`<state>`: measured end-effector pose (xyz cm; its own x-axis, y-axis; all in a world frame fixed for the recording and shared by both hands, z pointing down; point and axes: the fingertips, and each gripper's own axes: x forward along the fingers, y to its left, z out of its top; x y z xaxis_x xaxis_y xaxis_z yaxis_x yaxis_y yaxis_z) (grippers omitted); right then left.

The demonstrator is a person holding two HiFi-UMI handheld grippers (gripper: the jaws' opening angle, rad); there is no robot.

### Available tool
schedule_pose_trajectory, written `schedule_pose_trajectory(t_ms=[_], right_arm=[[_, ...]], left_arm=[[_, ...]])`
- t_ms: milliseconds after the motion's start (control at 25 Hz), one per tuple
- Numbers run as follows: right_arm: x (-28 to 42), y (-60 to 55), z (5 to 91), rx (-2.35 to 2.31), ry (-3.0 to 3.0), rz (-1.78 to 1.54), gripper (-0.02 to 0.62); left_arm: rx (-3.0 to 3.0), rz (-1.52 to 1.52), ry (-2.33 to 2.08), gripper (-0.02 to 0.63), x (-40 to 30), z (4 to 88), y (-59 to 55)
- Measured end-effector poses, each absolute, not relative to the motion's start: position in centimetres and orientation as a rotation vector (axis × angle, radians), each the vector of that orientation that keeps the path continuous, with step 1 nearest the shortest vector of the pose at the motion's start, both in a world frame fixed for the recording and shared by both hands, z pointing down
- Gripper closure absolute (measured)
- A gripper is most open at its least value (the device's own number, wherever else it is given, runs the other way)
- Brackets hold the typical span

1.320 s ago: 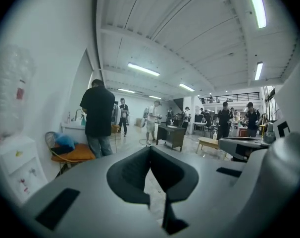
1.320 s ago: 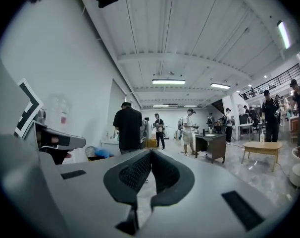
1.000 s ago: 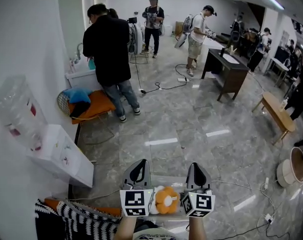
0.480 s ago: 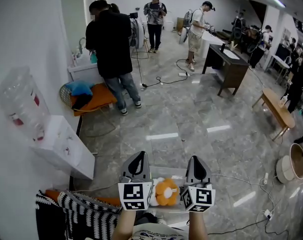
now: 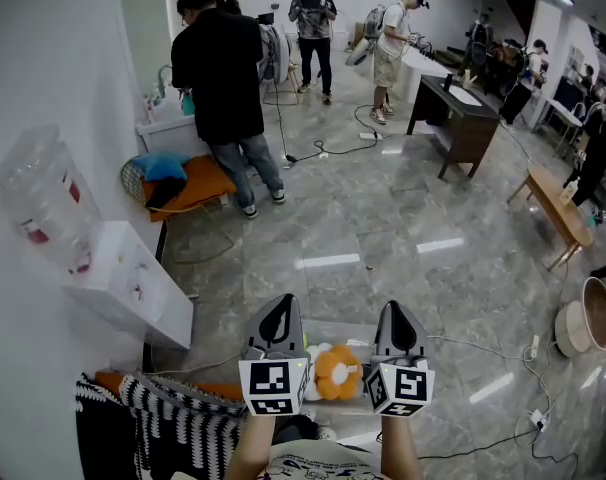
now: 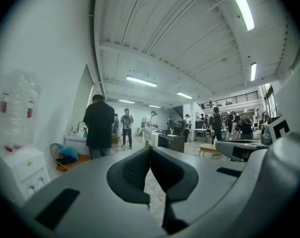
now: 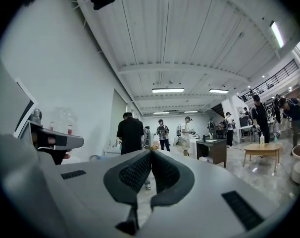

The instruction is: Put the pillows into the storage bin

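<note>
Jaws first: both clenched on nothing. L gripper [image 6: 150,155] has its pads shut tip to tip w/ only open room beyond, and R gripper [image 7: 151,157] reads the same. Both point level, side by side, aimed out over the grey floor [image 5: 383,238] rather than at any pillow.

Task stuff sits low and close to me. An orange-and-white plush pillow [image 5: 333,371] lies between the two grippers and below them, on or in what looks like a clear storage bin [image 5: 335,332]. I can't tell which, since the walls barely show. A black-and-white striped cushion [image 5: 173,423] lies at lower left, w/ something orange [image 5: 198,390] poking out under it. Neither is touched.

My read: nothing is in hand, so the step is going for a pillow, prob. the striped one, as the plush seems placed already. To do it well I'd tip the head cam and L gripper down toward the cushion first, bc neither gripper view shows it now. Then I'd open the jaws wide before contact, bite a thick fold near an edge rather than the flat face, and bring R in to support the far side. I'd also keep clear of the white water dispenser [image 5: 123,288] on the left.
</note>
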<state>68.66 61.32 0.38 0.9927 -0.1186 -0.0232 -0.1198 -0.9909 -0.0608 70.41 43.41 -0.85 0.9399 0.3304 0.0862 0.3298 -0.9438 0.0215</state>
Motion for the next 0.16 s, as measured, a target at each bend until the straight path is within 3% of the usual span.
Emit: schedule_pose_trajectory(t_ms=[160], right_arm=[[69.21, 61.36, 0.41, -3.066, 0.172, 0.029, 0.581]], left_arm=[[3.087, 0.136, 0.527, 0.592, 70.93, -0.93, 43.23]])
